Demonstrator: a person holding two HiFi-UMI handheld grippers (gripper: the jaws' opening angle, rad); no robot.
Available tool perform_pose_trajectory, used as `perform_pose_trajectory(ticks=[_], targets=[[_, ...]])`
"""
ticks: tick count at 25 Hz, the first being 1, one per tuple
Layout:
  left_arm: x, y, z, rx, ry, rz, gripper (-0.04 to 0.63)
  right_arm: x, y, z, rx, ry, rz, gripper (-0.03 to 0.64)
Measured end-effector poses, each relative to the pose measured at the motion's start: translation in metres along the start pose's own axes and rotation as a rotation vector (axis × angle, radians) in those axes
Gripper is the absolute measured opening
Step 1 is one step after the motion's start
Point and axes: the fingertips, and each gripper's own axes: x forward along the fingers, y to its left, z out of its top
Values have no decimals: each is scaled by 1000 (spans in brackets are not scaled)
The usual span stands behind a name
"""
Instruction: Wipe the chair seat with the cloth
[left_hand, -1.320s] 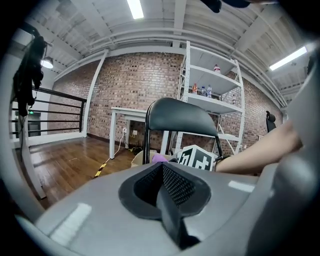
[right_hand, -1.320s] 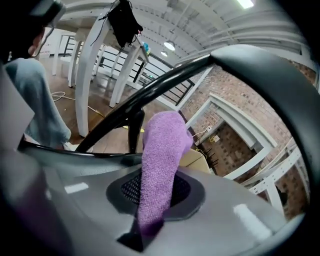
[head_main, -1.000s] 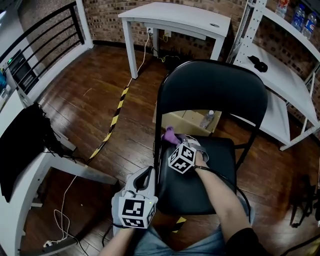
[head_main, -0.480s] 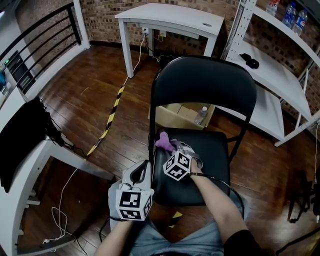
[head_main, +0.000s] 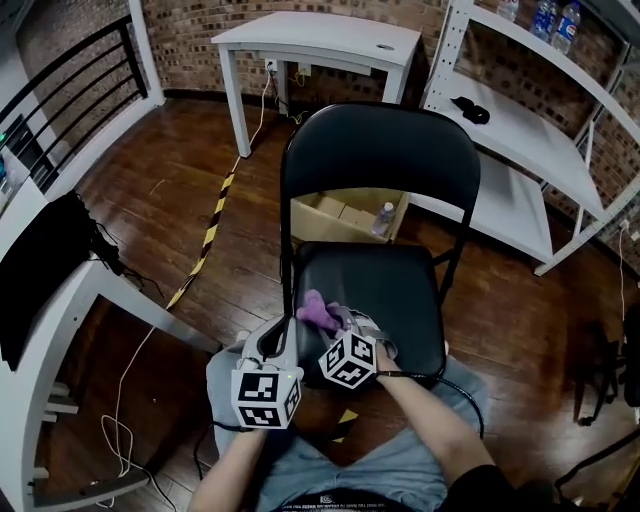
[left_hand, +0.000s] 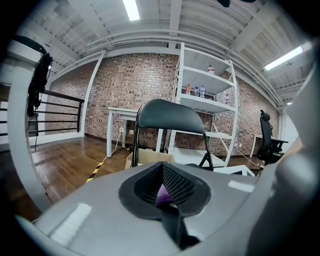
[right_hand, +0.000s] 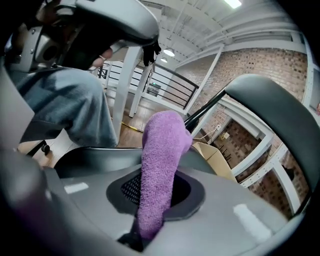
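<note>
— Fingers (right_hand: 127, 188) on the right gripper (right_hand: 155, 200): state?

— Clamped on the cloth (right_hand: 162, 150). The purple bunch stands out past the tips as a narrow roll. Left gripper (left_hand: 167, 200): fingers together, with nothing clamped that I can confirm. A purple sliver shows in the gap, which I judge to be the cloth beyond.

— Location of the cloth?

— Head view, lower centre of the frame, over the near left part of the chair seat (head_main: 390, 285). Whether it touches the seat cannot be told.

— Progress?

— Judged as wiping under way, close to the front edge. No dirt or wet track shows on the seat, so coverage cannot be verified.

— Failure modes from here?

— One: the roll is narrow, so each pass would cover a thin band. Areas toward the backrest (head_main: 380, 160) could be missed.
Two: pressing low could bring the hard fingertips onto the seat in place of the cloth. The cause would be the roll bending aside under load.
Three: the cloth sits near the seat's left edge, so a stroke toward the lower left would run off it.
Four: the left gripper hangs just beside the cloth, and a sideways pass could strike it.
Five: nothing holds the chair, and it stands on a smooth wood floor (head_main: 180, 200). A firm push could shift it.
</note>
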Motion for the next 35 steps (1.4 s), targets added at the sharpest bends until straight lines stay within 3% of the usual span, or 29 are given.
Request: perform_pose_trajectory(ticks=[13, 19, 29, 35], targets=[[-12, -31, -7, 3, -7, -15, 5, -59, 85, -2, -14, -79, 57, 46], [-14, -43, -12, 11, 3, -26, 5, -71, 102, -3, -23, -97, 68, 46], [-9, -42, -3, 26, 1, -22, 5, -70, 91, -2, 7, -104, 64, 46], [-2, -39, 17, 17, -32, -27, 5, -76, 21, 15, 56, -128, -19, 46]])
